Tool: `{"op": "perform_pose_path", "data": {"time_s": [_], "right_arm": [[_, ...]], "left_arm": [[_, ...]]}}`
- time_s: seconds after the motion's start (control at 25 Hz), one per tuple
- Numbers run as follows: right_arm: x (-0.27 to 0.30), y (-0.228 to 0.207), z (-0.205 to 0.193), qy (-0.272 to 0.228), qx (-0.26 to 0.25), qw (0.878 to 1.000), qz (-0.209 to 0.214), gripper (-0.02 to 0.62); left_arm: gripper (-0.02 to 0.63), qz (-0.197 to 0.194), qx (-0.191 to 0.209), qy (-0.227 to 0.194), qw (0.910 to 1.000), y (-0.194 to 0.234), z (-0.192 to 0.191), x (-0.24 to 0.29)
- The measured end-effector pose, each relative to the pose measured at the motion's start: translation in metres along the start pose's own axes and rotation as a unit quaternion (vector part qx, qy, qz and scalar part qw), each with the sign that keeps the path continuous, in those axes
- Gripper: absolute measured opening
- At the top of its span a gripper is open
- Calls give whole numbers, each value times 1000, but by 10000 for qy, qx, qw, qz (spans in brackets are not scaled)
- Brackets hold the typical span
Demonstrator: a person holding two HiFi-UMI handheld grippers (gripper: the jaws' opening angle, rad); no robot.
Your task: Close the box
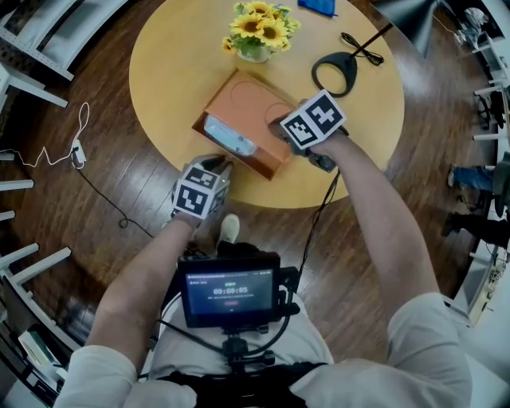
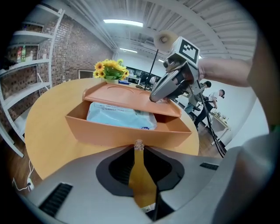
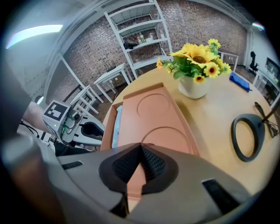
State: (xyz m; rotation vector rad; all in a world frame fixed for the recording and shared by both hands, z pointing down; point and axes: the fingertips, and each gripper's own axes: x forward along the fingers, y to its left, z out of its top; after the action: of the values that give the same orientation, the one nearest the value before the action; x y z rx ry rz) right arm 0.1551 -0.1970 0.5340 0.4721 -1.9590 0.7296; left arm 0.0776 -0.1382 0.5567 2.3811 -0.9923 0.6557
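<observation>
An orange box (image 1: 253, 159) lies on the round wooden table (image 1: 171, 64) with its lid (image 1: 243, 107) tilted over it, leaving the near left side uncovered. A blue-white packet (image 1: 229, 137) shows inside. My right gripper (image 1: 280, 130) is shut on the lid's near right corner; in the right gripper view the lid (image 3: 153, 113) runs away from the jaws. My left gripper (image 1: 223, 166) hovers at the table's near edge, just short of the box wall (image 2: 127, 131). Only a narrow gap parts its jaws, with nothing in it. The left gripper view shows the packet (image 2: 120, 116) under the raised lid (image 2: 127, 98).
A vase of sunflowers (image 1: 256, 32) stands just beyond the box. A black ring-shaped stand with a cable (image 1: 335, 72) lies to the right, and a blue item (image 1: 319, 6) sits at the far edge. White shelving (image 1: 32, 48) stands at the left, with a cable (image 1: 80, 151) on the floor.
</observation>
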Motion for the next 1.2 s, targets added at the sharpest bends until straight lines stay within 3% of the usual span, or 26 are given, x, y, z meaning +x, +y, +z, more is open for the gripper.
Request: {"op": "perform_pose_path", "data": {"time_s": [0.36, 1.2], "right_arm": [[1, 1, -2, 289, -300, 9991, -96, 5], [1, 1, -4, 278, -371, 9988, -181, 5]], "left_arm": [[67, -49, 36, 38, 10000, 0, 14, 15], [69, -222, 51, 165, 9996, 3, 34, 42]]}}
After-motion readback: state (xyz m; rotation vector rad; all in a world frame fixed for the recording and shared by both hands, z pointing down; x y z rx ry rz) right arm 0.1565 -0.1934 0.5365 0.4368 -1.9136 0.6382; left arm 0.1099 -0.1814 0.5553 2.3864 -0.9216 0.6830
